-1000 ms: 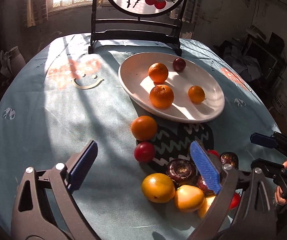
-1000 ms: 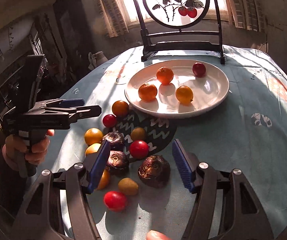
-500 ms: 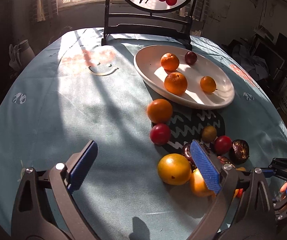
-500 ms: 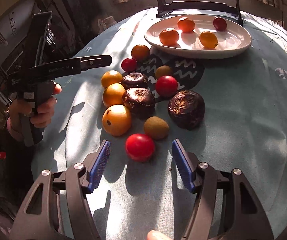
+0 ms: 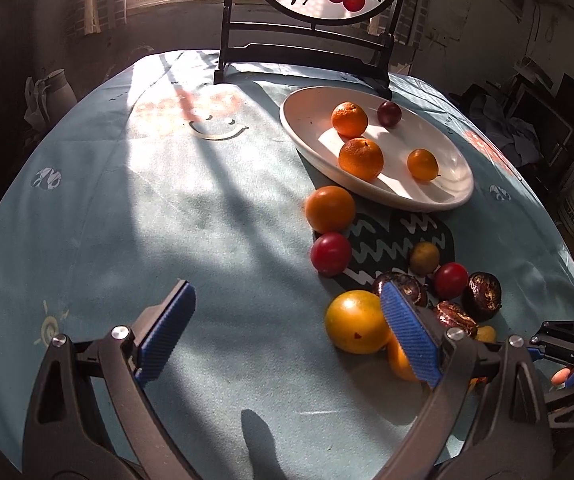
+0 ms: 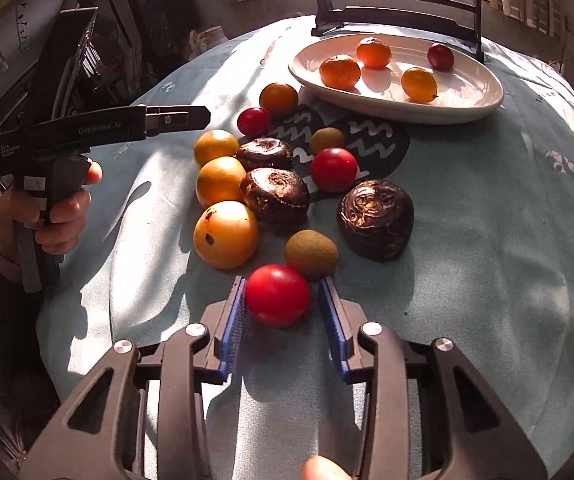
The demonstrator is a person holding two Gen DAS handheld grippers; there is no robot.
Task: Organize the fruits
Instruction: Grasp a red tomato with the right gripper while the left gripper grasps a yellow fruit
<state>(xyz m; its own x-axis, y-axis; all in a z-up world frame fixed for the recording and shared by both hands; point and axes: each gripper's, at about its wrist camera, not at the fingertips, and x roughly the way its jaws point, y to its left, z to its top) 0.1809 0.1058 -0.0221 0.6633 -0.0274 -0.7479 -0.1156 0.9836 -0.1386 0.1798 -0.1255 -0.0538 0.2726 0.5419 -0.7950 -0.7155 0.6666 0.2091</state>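
Right gripper (image 6: 283, 312): jaws have just been closing onto the red tomato (image 6: 278, 295); left pad touches its side, right pad looks a hair off, so contact is likely but not fully clear
Left gripper (image 5: 287, 334): jaws wide, nothing between them, hovering over bare tablecloth (image 5: 167, 208)
Target position: tomato sits on the cloth at the near edge of the fruit pile, just in front of a small brown fruit (image 6: 311, 255)
Key relation: white plate (image 6: 483, 108) lies straight ahead and slightly right of the right gripper, far side of the pile; lift must clear the dark fruits (image 6: 375, 224) in between
Nearer hand: right, by far
Axis: tomato is round, no long axis to align
Hidden: tomato underside and right pad contact; in the left view, the right gripper is cut off at frame edge
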